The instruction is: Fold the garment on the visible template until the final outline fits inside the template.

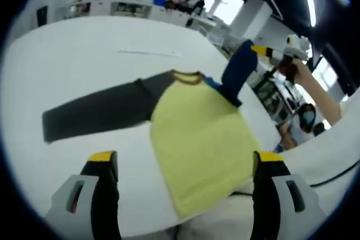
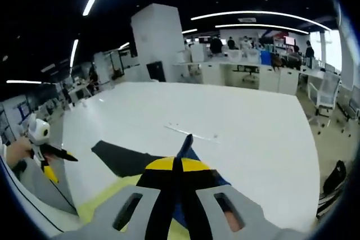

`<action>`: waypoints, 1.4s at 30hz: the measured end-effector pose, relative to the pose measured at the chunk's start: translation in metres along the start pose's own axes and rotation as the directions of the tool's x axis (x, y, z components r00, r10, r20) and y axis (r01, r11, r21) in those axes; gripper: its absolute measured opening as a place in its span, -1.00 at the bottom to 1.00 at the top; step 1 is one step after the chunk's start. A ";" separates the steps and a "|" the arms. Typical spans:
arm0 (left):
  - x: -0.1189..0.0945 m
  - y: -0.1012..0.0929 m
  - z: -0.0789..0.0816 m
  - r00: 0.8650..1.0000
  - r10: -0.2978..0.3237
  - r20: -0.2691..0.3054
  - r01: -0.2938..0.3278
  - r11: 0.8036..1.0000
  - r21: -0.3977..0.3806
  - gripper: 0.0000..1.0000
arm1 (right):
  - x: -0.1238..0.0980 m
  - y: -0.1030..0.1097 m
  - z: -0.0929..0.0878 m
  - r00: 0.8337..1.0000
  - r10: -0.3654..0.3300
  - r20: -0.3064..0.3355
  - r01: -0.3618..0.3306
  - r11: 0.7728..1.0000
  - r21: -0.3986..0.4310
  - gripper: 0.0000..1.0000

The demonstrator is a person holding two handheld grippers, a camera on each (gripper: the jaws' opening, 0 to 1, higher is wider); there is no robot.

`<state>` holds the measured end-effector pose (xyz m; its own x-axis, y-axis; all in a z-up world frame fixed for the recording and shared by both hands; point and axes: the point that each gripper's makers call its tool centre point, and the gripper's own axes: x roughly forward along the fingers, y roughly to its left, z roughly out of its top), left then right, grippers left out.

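A long-sleeved shirt lies on the white table (image 1: 84, 54): yellow body (image 1: 199, 139), dark grey sleeve (image 1: 95, 113) stretched to the left. Its blue sleeve (image 1: 239, 71) is lifted off the table, pinched by my right gripper (image 1: 260, 50) at the upper right. In the right gripper view the jaws (image 2: 177, 167) are shut on that blue sleeve (image 2: 187, 145), with the grey sleeve (image 2: 121, 158) and yellow body (image 2: 104, 203) below. My left gripper (image 1: 185, 160) hangs open over the shirt's near hem, holding nothing. It also shows at the left, as the left gripper (image 2: 52, 161).
A faint pale line (image 1: 149, 53) marks the table beyond the shirt, seen also as the line (image 2: 188, 132). A black cable (image 1: 337, 175) runs off the table's right edge. Desks, chairs and people stand far behind. The person's hand (image 1: 306, 77) holds the right gripper.
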<state>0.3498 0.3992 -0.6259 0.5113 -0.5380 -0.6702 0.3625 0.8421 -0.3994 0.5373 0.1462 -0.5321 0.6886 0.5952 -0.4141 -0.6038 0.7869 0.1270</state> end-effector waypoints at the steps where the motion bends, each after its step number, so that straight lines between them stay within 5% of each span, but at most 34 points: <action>1: 0.000 0.000 0.000 1.000 0.000 0.000 0.000 1.000 -0.001 0.92 | 0.001 0.000 -0.001 1.000 0.001 -0.002 -0.001 1.000 -0.001 -0.96; 42: -0.003 0.006 -0.004 1.000 0.008 -0.009 -0.008 1.000 -0.016 0.92 | 0.066 0.042 -0.050 0.982 0.124 -0.142 -0.128 0.991 -0.024 -0.96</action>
<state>0.3470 0.4057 -0.6286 0.5072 -0.5310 -0.6788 0.3459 0.8468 -0.4041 0.5367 0.2104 -0.5994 0.5447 0.6589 -0.5189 -0.6965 0.7000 0.1576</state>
